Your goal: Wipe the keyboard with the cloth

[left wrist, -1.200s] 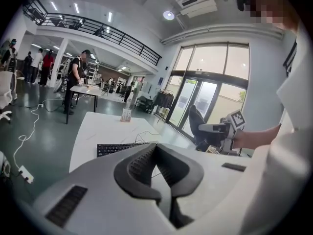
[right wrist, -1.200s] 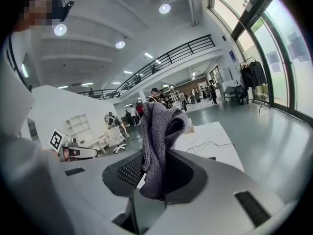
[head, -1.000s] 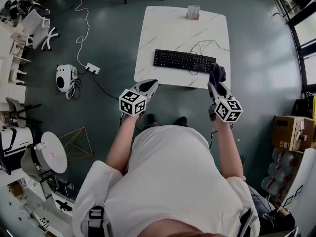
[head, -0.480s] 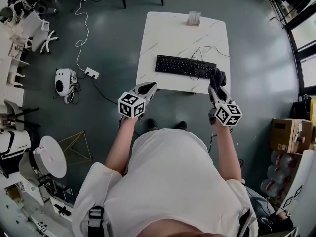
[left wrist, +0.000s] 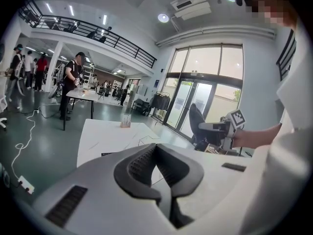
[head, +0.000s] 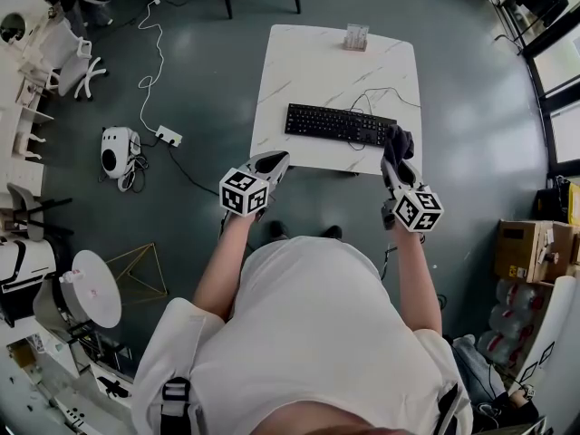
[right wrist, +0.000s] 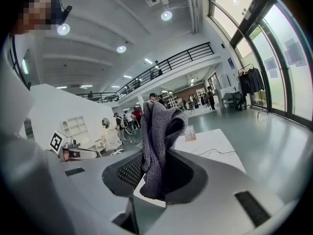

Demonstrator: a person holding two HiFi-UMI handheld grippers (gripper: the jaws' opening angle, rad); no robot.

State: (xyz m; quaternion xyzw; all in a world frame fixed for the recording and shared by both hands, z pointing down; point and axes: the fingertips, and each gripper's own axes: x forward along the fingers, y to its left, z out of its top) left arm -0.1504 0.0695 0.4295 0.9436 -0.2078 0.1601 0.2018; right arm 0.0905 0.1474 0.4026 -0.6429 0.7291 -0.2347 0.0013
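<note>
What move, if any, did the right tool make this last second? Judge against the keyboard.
No: right tool and cloth stay at the right end of the keyboard.

**First speaker:** What sort of place is showing here?

**Second speaker:** A large, open lab or workshop hall. Ahead of the left gripper, a railed mezzanine is running along the far wall under round ceiling lights. To the right of that, tall glass doors are letting in daylight.

**First speaker:** Is anyone working there?

**Second speaker:** Yes. Far beyond that gripper, people are standing at a long table. Well to its left, a power strip and a white cable are lying on the grey floor. Well to the right of the right gripper, a cardboard box is sitting.
</note>
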